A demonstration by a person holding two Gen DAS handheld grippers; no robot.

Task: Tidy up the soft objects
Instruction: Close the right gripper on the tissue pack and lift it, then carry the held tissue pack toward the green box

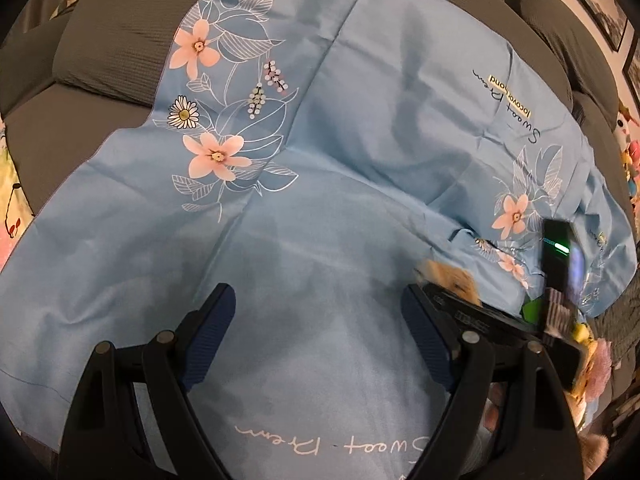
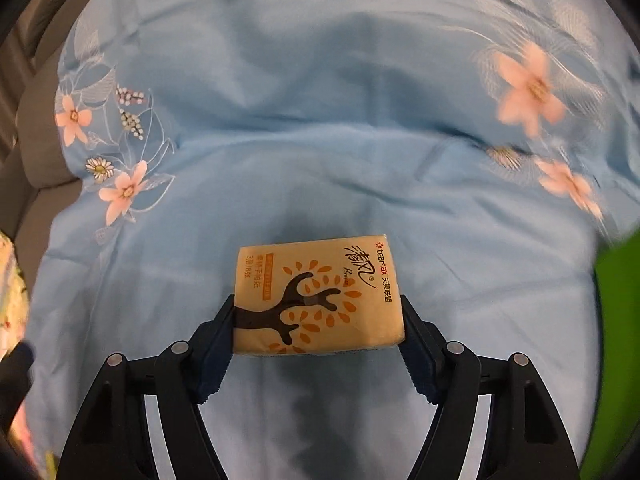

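Note:
A light blue floral cloth (image 1: 360, 140) lies spread over a grey sofa and fills both views (image 2: 320, 120). My right gripper (image 2: 318, 308) is shut on a tan tissue pack (image 2: 316, 296) printed with a black tree; both pads press its short sides just above the cloth. In the left wrist view the pack (image 1: 452, 280) shows blurred at the lower right, in front of the right gripper's black body (image 1: 488, 320). My left gripper (image 1: 318, 300) hangs open over the cloth's near part with nothing between its fingers.
Grey sofa cushions (image 1: 112, 40) rise behind the cloth. Colourful plush toys (image 1: 628, 152) sit at the far right and framed pictures (image 1: 600, 0) hang above them. A bright green object (image 2: 616, 340) is at the right edge, and patterned fabric (image 2: 12, 280) at the left.

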